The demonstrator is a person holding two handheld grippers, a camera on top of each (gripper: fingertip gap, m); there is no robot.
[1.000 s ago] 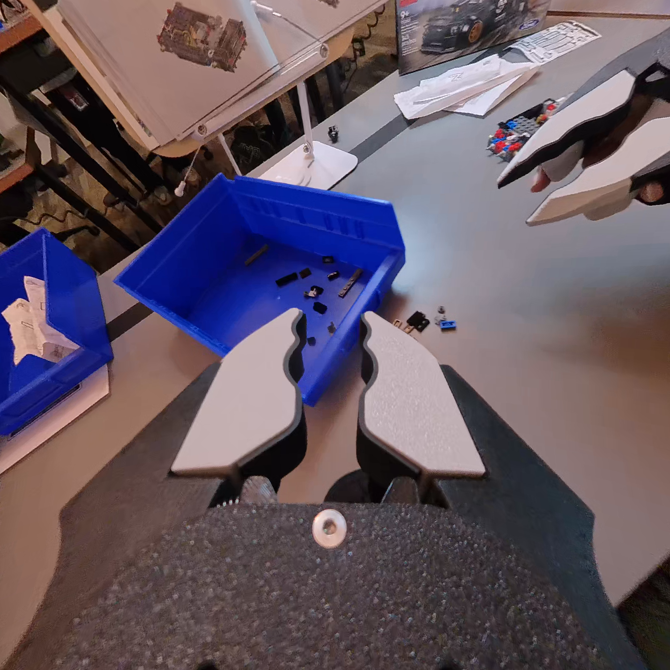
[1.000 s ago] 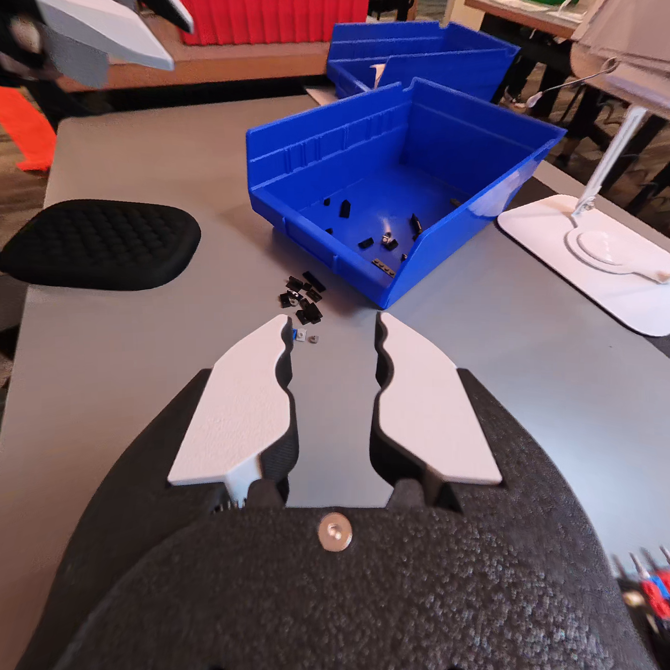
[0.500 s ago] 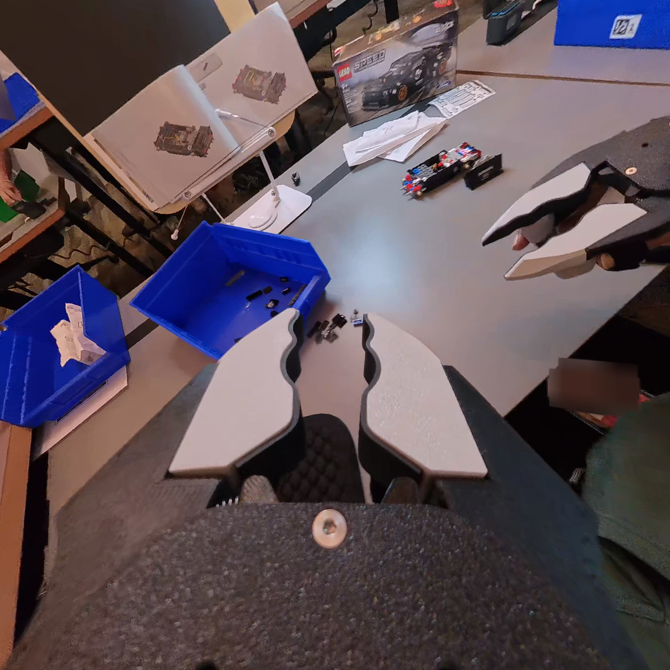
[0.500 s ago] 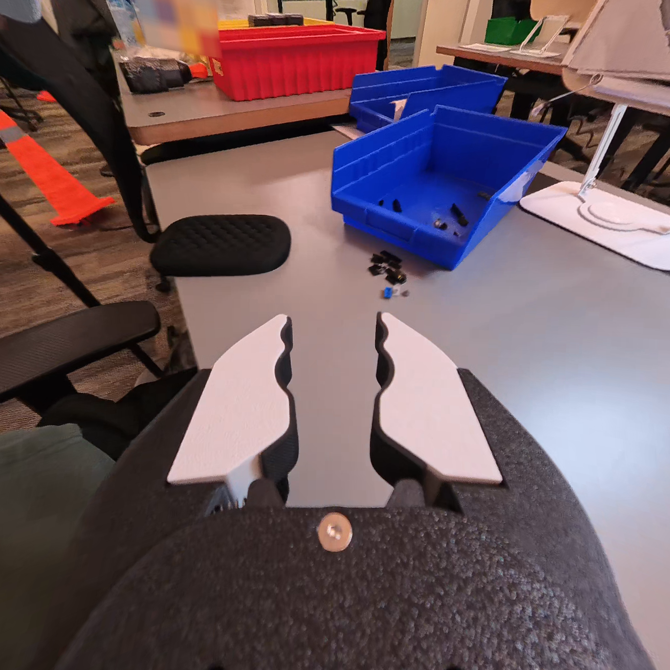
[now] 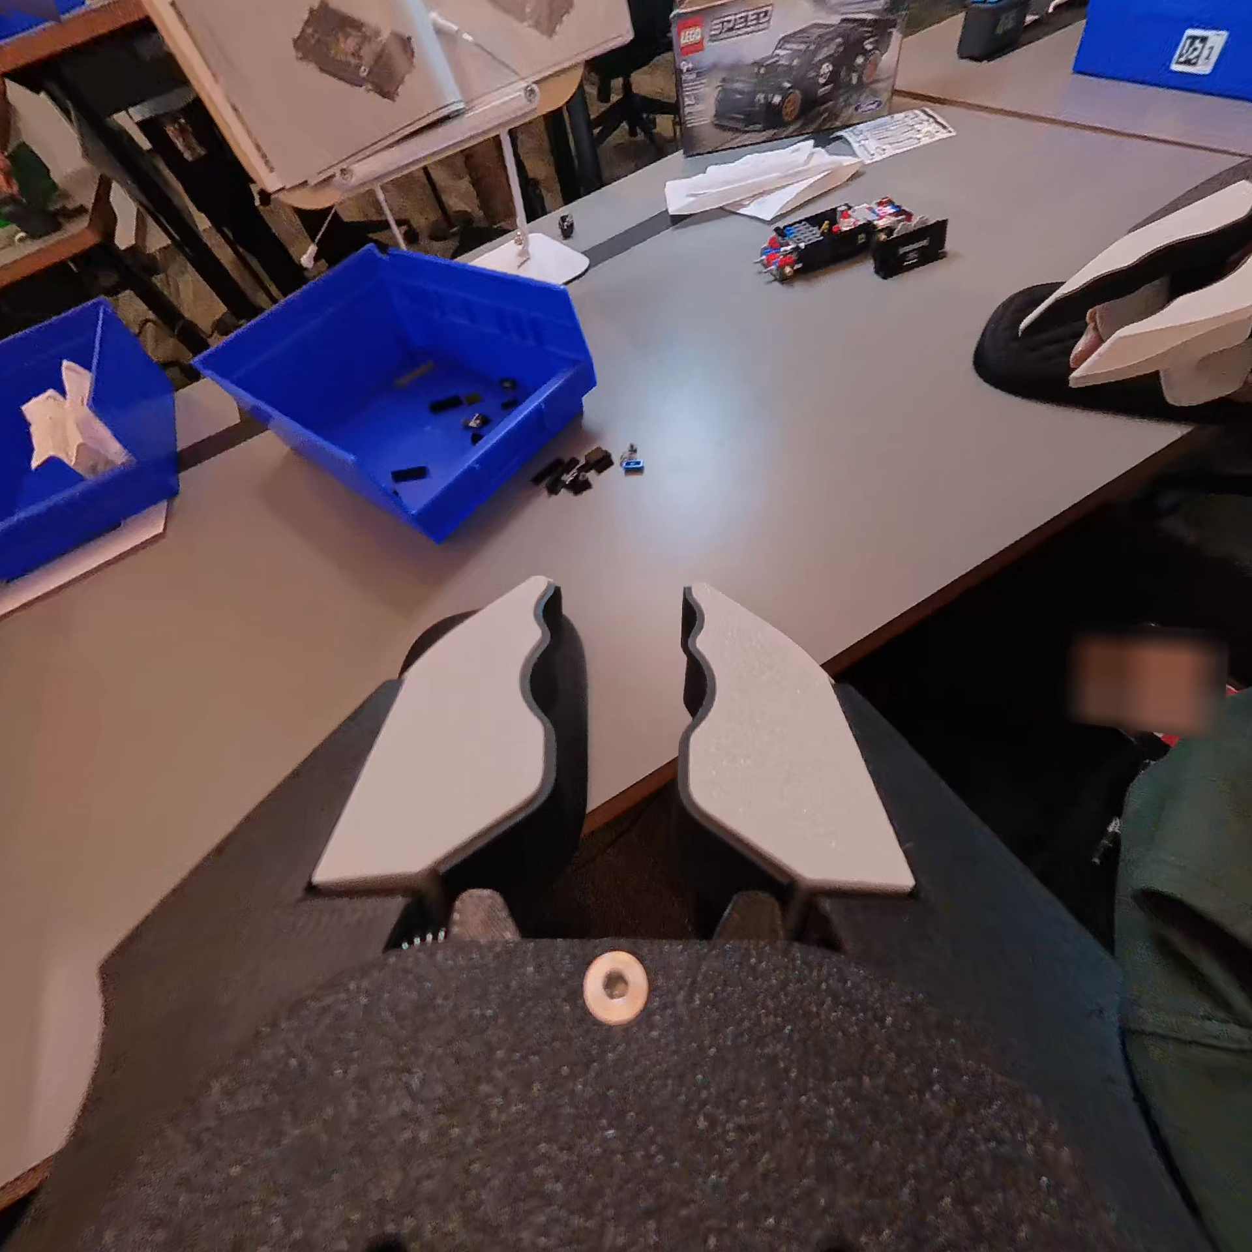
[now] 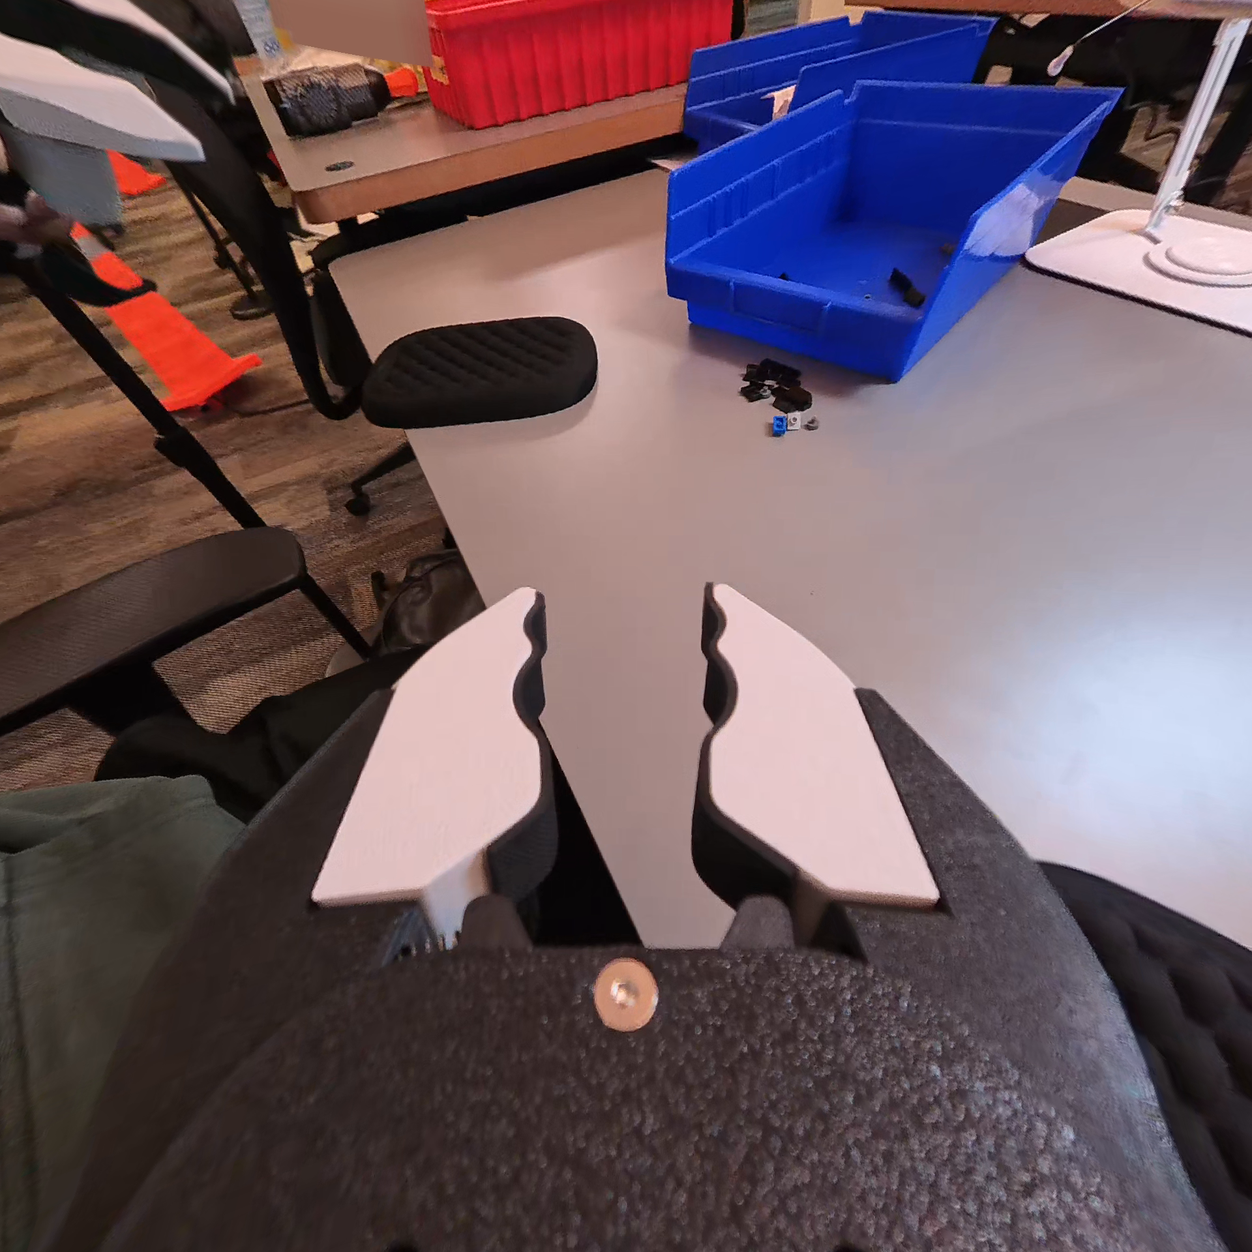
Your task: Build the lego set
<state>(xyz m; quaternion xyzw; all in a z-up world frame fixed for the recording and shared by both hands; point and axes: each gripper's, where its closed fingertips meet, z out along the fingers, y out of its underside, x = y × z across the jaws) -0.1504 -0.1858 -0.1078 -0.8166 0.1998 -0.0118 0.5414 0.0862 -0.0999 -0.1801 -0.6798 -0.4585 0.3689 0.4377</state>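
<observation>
**Grey table, both tongs pulled back and empty**

Grey tabletop (image 5: 779, 420) fills both views, with office chairs and other desks behind it. We hold the left gripper (image 5: 620, 596) over the near table edge, its fingers spread with nothing between them. Our right gripper (image 6: 620, 596) hangs near the table's corner, likewise spread and empty.

Ahead of both tongs lies the small heap of loose black pieces (image 5: 572, 471), with a tiny blue piece (image 5: 633, 465) and a grey one just beside it. The heap sits on the bare table just outside the front lip of the blue bin (image 5: 406, 400), which has a few more dark bits on its floor. The heap's longer spread runs roughly along that lip.

Farther off, toward the right gripper's side in the left wrist view, stands the partly built car (image 5: 833, 240), well apart from the heap, its long axis lying across that view. Behind it are paper sheets and the set's box (image 5: 779, 71).

We judge neither tong clearly nearer the heap; the right one lies nearer the car.
</observation>
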